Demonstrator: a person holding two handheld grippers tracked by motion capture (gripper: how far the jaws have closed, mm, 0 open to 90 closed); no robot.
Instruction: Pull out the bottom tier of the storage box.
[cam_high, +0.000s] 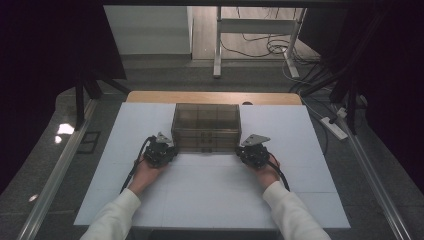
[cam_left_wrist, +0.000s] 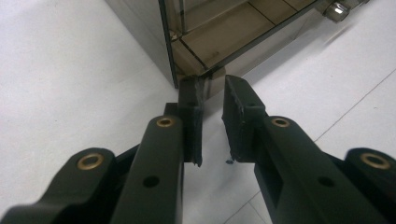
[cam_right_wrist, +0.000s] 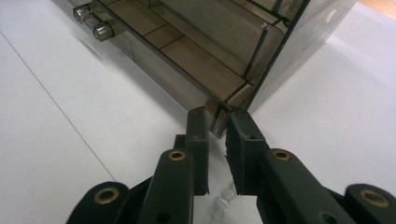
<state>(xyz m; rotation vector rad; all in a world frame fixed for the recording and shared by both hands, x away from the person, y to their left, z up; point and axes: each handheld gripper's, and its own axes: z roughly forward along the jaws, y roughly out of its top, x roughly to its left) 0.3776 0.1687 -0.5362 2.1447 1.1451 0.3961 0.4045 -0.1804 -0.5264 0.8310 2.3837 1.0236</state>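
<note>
- The smoky translucent plastic drawer cabinet (cam_high: 205, 127) stands upright on the white foam-board bench (cam_high: 210, 200), toward its far middle, with the drawer fronts facing the person.
- The left claw (cam_high: 167, 150) sits at the cabinet's lower front left corner. In the left gripper view its jaws stand a narrow gap apart, tips against the corner edge (cam_left_wrist: 205, 81), with nothing visibly clamped between them.
- The right claw (cam_high: 245, 151) sits at the lower front right corner. In the right gripper view its jaws likewise stand slightly apart, straddling the corner edge (cam_right_wrist: 218, 114); whether they press on the wall cannot be told.
- Two small round silvery drawer knobs (cam_right_wrist: 95, 23) project from the drawer fronts.
- Handling, judged from appearance: the cabinet is a thin-walled, rigid shell, probably light, and no contents are visible through the walls. The glossy plastic is likely slippery and may crack under a hard pinch.
- Grip points, as a judgement: the two bottom front corners, taken symmetrically, suit sliding or steadying the unit. The knobs suit drawer pulling only. A one-sided push may rotate the cabinet on the smooth bench.
- Markings: no brand, label or legible writing appears on the cabinet, the claws or the bench.
</note>
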